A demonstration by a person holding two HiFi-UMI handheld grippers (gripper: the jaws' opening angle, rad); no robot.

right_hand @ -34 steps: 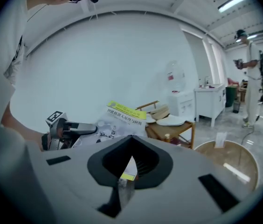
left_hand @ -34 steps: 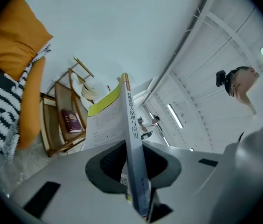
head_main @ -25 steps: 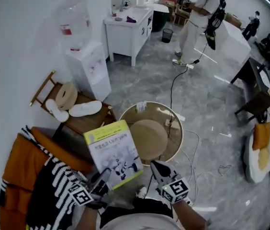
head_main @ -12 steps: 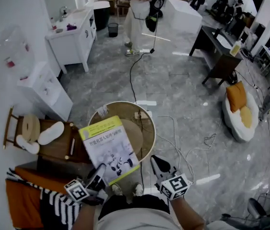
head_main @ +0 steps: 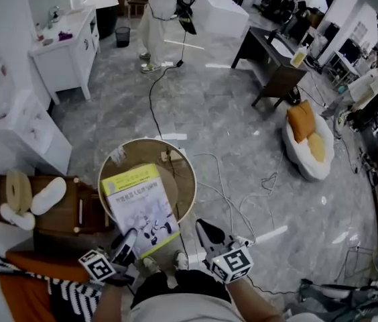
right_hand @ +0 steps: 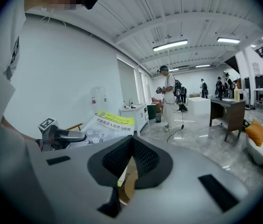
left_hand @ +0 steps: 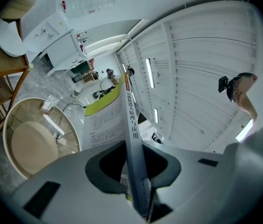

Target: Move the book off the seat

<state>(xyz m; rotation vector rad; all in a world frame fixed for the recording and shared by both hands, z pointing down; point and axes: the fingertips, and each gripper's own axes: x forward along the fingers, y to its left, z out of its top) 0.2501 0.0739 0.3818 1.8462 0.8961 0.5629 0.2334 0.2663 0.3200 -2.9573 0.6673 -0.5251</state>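
Note:
The book, white with a yellow-green top band, is in the air, tilted over the round glass-topped table. My left gripper is shut on its lower edge. In the left gripper view the book's spine runs up between the jaws of that gripper. The right gripper hovers just right of the book, jaws together and holding nothing. From the right gripper view the book shows to the left. The orange seat with a striped cloth lies at the bottom left.
A wooden chair with white slippers stands left of the table. White cabinets line the left wall. A cable trails over the floor. A cushioned bed lies to the right. A person stands far off.
The view has swung to the right. The book and both grippers have come away from the orange seat, which now sits small in the bottom-left corner. The left gripper's hold is unchanged.

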